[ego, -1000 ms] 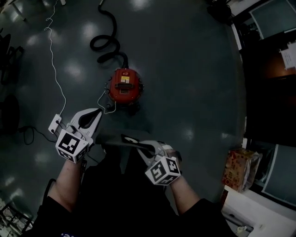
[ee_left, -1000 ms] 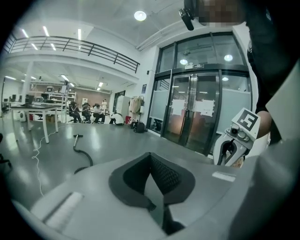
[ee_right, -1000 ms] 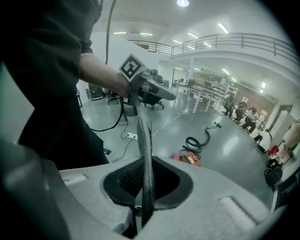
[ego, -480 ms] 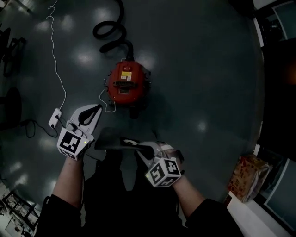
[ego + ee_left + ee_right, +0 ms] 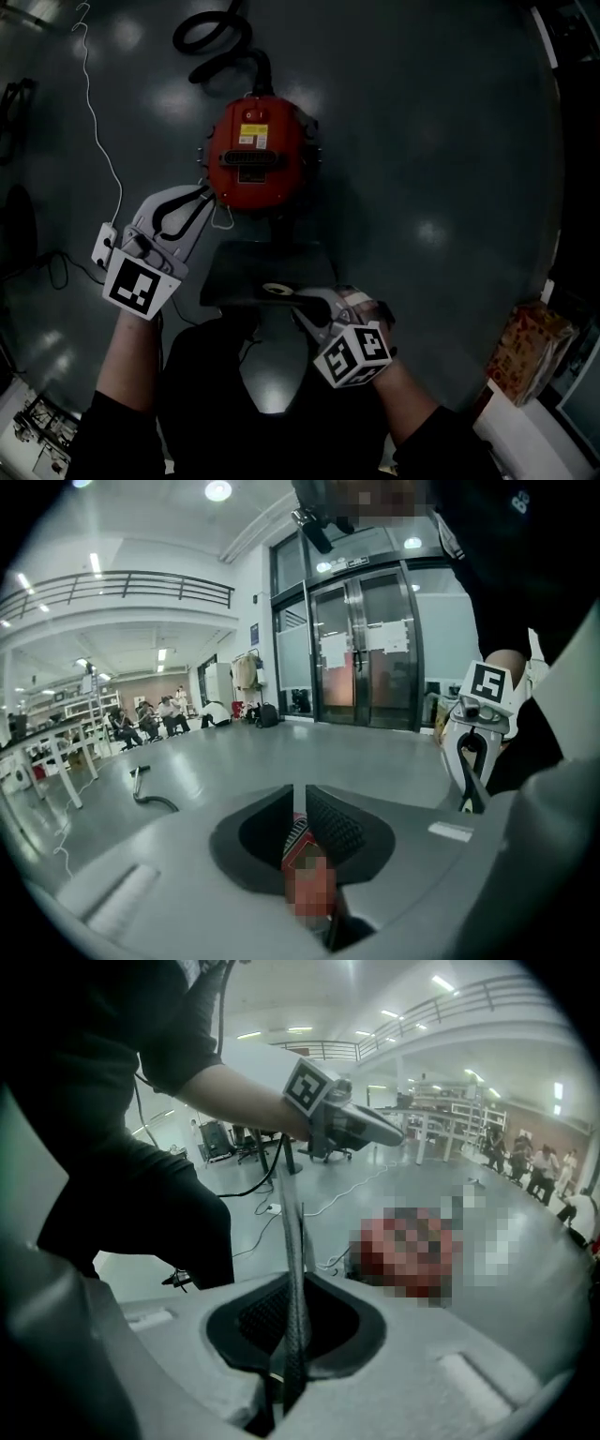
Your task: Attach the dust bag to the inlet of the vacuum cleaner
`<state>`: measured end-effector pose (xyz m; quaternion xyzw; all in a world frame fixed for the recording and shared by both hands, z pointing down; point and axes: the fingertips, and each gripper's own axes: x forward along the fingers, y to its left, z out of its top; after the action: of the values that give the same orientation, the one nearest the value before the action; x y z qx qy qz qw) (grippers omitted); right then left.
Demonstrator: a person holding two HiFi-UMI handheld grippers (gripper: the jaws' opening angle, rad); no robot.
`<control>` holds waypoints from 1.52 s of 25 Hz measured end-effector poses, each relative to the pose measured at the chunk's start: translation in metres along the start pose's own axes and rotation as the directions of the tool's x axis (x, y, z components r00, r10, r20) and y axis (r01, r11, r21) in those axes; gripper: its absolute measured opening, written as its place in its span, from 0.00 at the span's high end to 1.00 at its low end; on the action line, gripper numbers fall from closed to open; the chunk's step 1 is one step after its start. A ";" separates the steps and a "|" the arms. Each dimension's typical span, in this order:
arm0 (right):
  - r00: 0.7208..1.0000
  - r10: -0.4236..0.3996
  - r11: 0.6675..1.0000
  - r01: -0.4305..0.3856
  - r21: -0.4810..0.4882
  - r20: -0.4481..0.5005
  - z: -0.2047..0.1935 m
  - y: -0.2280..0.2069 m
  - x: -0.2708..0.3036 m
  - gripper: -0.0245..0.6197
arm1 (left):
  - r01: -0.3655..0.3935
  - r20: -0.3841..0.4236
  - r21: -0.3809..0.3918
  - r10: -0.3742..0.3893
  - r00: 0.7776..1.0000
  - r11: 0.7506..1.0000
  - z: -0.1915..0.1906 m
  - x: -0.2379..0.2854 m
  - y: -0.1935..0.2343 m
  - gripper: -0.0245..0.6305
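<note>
The red vacuum cleaner [image 5: 255, 159] stands on the grey floor, with its black hose [image 5: 220, 42] curling away at the top of the head view. A dark flat dust bag [image 5: 253, 267] hangs level just in front of it. My right gripper [image 5: 298, 298] is shut on the bag's near edge, and in the right gripper view the bag [image 5: 295, 1269] shows as a thin sheet pinched edge-on. My left gripper [image 5: 204, 192] is at the vacuum's left side, apart from the bag. Its jaws are opening with nothing between them, and only the vacuum [image 5: 298, 841] shows through the slit.
A white cable [image 5: 103, 150] runs down the floor to a power strip [image 5: 101, 246] left of my left hand. A cardboard box [image 5: 534, 347] stands at the far right. My legs are below the bag. Far off, people sit at tables [image 5: 159, 714].
Both grippers have sunk toward the vacuum, which now looks larger and nearer. The bag has come down close in front of it. My left gripper has reached the vacuum's left side.
</note>
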<state>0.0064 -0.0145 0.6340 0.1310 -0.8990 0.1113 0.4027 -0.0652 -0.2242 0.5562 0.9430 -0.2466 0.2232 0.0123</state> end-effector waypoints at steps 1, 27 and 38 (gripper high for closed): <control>1.000 -0.001 1.000 0.001 0.002 0.003 -0.005 -0.002 0.008 0.92 | 0.016 -0.005 0.031 -0.016 1.000 0.999 -0.007 0.006 0.001 0.89; 1.000 -0.006 0.999 0.007 -0.039 0.028 -0.070 -0.051 0.110 0.92 | 0.429 -0.189 0.508 -0.389 0.902 0.747 -0.115 0.125 0.005 0.65; 0.992 -0.115 0.991 0.111 -0.070 -0.055 -0.083 -0.061 0.117 0.92 | 0.447 -0.178 0.471 -0.414 0.893 0.761 -0.121 0.128 0.009 0.74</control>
<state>0.0087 -0.0637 0.7819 0.1648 -0.8810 0.0619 0.4390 -0.0201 -0.2750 0.7189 0.9371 0.0433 0.2999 -0.1735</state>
